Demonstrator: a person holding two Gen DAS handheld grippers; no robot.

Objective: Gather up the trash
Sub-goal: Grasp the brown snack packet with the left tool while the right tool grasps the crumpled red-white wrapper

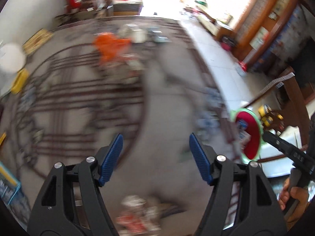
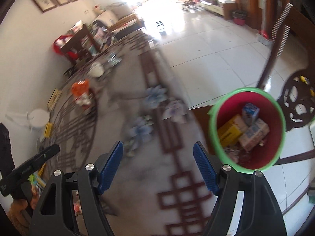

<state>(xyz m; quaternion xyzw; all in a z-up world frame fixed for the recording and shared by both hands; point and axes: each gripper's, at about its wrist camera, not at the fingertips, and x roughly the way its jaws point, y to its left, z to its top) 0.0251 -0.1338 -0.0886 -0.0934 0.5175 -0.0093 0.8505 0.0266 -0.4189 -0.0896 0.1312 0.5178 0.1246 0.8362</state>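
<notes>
My left gripper (image 1: 155,137) is open over a grey patterned carpet (image 1: 167,90), with nothing between its blue pads (image 1: 112,157). The view is blurred. An orange wrapper (image 1: 110,47) lies farther out on the carpet, and more blurred litter (image 1: 137,212) lies below the fingers. A red bin with a green rim (image 1: 254,135) stands to the right. My right gripper (image 2: 157,143) is also open and empty above the carpet. To its right, the bin (image 2: 212,129) holds several cartons (image 2: 254,131). Blue-white wrappers (image 2: 155,96) and the orange wrapper (image 2: 79,87) lie ahead.
White floor tiles (image 2: 216,45) border the carpet on the right. A dark wooden chair (image 2: 299,100) stands beside the bin. A white round object (image 2: 38,118) and a yellow item (image 2: 48,129) sit by the left wall. Shelves and clutter (image 2: 82,39) line the far side.
</notes>
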